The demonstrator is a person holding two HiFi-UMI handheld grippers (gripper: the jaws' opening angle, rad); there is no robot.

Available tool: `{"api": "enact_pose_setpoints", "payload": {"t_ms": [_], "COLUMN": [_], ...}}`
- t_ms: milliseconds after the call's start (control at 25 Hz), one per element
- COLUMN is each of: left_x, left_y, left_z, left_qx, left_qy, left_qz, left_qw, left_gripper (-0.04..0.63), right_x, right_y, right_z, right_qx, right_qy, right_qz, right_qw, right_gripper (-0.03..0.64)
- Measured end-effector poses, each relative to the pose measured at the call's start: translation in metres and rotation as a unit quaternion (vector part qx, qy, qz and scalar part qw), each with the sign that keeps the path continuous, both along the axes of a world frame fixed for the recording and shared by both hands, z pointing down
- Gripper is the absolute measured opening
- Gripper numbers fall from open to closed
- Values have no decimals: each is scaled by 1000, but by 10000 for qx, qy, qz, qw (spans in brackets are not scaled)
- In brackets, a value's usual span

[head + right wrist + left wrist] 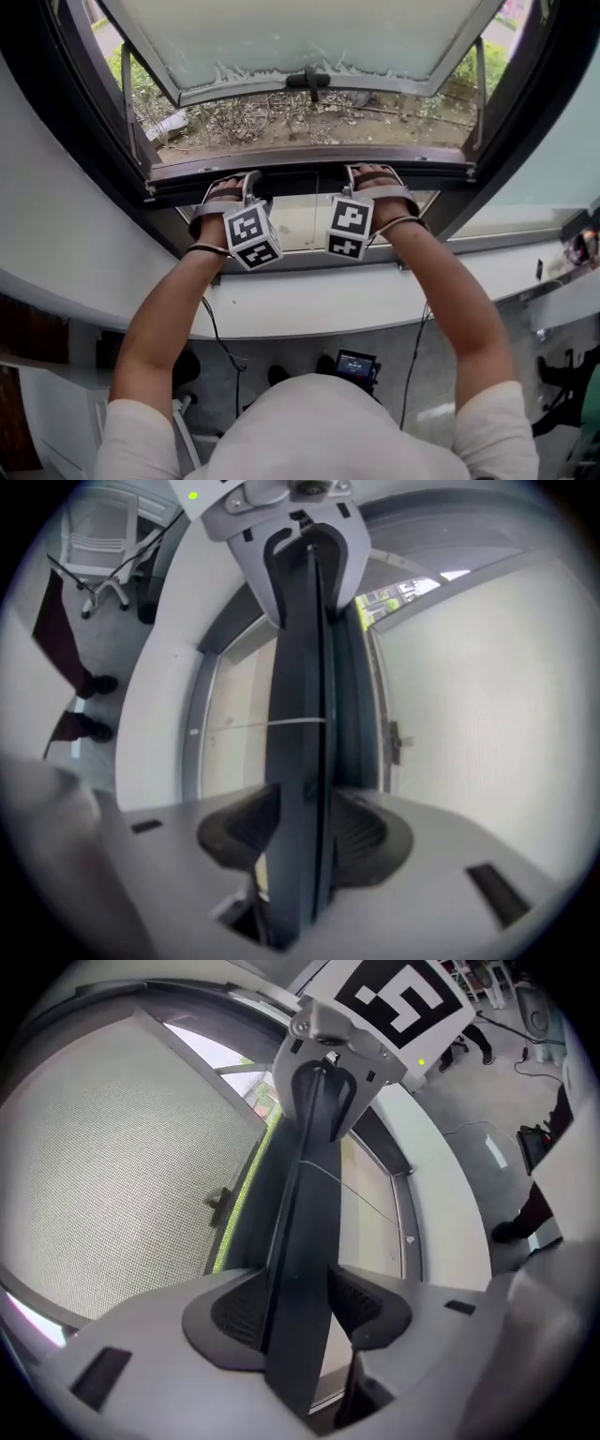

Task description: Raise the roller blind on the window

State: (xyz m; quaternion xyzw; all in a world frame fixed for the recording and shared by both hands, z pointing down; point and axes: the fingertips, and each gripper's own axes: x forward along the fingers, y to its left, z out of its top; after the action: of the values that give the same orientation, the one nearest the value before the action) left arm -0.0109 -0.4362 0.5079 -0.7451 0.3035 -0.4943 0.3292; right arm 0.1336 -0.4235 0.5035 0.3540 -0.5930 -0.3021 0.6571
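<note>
The dark, flat, bar-shaped bottom rail (300,178) of the roller blind lies level across the window. It sits at the dark frame member between the outward-tilted frosted window sash (300,37) and the fixed clear lower pane (300,220), above the white curved window sill (309,309). Its long axis runs left to right in front of the person. The left gripper (228,185) is clenched on the bottom rail just left of its middle; its own view shows the rail passing between both ribbed pads and on toward the other gripper. The right gripper (375,178) is likewise clamped on the rail just right of the middle, with a pad against each face. The two grippers are near each other, roughly level and equally close to the rail, so neither hand leads. The blind cloth itself cannot be made out. By judgement, the rail is low on the window and the raise is not yet done. The coming move turns on one relation — the rail lies crosswise to both sets of jaws. The lift should therefore go straight up with both hands matched; an uneven lift would likely tilt the rail.
</note>
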Motion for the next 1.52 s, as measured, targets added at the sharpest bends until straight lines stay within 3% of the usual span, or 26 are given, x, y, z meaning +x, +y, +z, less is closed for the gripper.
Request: {"api": "enact_pose_setpoints", "payload": {"t_ms": [280,600,1080,1520], "left_x": [1,0,1,3], "left_y": [3,7,10,9], "left_z": [-2,-2,-20,-77], "left_qx": [-328,-457,-620,-509], "left_qy": [18,64,405,797], "left_qz": [-88,-31,69,195], "left_qw": [9994,9989,9972,9953], "left_gripper": [198,186,186,186], "right_x": [0,-2,-2,-1], "right_y": [2,4,6,2], "right_z": [3,2,-16,-72], "right_qx": [-2,-3,-82,405], "right_qy": [95,-222,-429,-649], "right_qz": [114,90,89,13], "right_qw": [9999,9997,9990,9971], "right_gripper": [178,173,172,172]}}
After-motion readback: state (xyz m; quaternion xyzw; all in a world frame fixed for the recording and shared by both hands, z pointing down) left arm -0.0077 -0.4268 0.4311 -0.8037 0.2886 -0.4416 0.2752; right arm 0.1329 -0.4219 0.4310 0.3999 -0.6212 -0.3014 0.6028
